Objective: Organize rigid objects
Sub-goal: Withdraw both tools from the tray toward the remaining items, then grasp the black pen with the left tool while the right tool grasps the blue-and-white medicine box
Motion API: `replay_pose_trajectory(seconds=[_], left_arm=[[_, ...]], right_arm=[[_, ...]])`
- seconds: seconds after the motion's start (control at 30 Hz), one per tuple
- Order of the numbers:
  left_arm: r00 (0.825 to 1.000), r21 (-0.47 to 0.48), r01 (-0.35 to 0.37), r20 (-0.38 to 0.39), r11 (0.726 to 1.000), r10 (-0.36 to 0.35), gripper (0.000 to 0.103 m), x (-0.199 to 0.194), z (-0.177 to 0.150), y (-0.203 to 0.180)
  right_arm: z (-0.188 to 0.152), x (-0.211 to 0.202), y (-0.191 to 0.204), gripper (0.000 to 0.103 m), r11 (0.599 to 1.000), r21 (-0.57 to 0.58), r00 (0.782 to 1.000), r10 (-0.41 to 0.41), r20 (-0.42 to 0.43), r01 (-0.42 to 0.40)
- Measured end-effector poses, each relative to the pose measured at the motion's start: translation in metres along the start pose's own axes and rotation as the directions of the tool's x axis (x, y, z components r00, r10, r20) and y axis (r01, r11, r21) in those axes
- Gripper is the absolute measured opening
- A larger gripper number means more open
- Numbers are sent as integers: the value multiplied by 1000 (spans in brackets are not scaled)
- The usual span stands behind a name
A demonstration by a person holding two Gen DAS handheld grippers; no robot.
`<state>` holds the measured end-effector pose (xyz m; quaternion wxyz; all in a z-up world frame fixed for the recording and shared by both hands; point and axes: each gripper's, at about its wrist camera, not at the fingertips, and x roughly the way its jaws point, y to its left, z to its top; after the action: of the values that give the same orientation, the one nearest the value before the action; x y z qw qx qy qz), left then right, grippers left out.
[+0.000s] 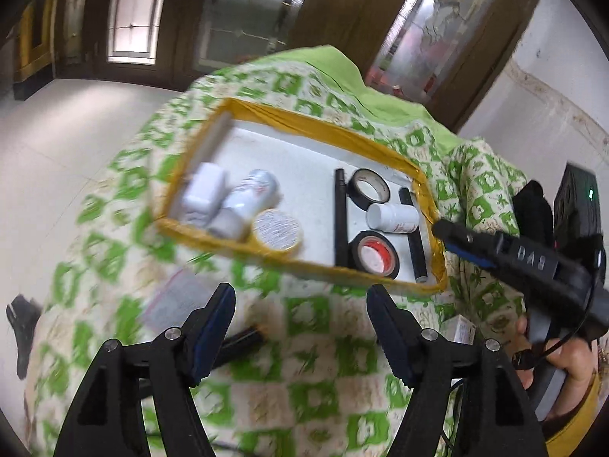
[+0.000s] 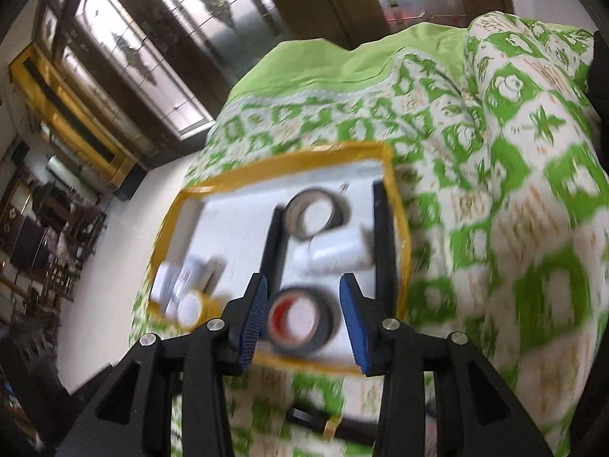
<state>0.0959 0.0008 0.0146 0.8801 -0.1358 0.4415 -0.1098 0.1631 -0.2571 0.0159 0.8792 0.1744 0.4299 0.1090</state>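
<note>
Green-patterned bedspread [image 2: 514, 209], both claws [image 1: 300, 301] [image 2: 303, 285] wide apart, gripping nothing.

Both grippers, the left gripper [image 1: 300, 304] and the right gripper [image 2: 303, 297], had black fingers with blue ribbed pads [image 2: 254, 314] and silver screws [image 1: 172, 332]. The hand [image 1: 567, 365] was bare, with perhaps a yellow sleeve [image 1: 578, 415].
</note>
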Motion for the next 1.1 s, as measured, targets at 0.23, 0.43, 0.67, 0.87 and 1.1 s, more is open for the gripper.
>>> replay_pose_trajectory(seconds=[0.23, 0.43, 0.67, 0.87, 1.1], left_arm=[[997, -168, -74, 8, 983, 76, 75, -23, -20, 53], [995, -254, -100, 3, 962, 105, 75, -22, -23, 73], [974, -75, -171, -160, 982, 158, 75, 11, -33, 46], [939, -4, -235, -261, 972, 225, 75, 34, -42, 43], [940, 58, -208, -264, 976, 216, 29, 38, -47, 31]], right_arm=[[-38, -10, 6, 39, 1000, -30, 998, 8, -58, -10], [-57, -14, 1, 39, 1000, -27, 996, 7, -91, -10], [-52, -23, -20, 40, 1000, 6, 992, 20, -121, -20], [-49, -22, -28, 40, 999, 24, 987, 50, -155, -47], [-60, -24, -13, 40, 994, -71, 981, -92, -171, 81]])
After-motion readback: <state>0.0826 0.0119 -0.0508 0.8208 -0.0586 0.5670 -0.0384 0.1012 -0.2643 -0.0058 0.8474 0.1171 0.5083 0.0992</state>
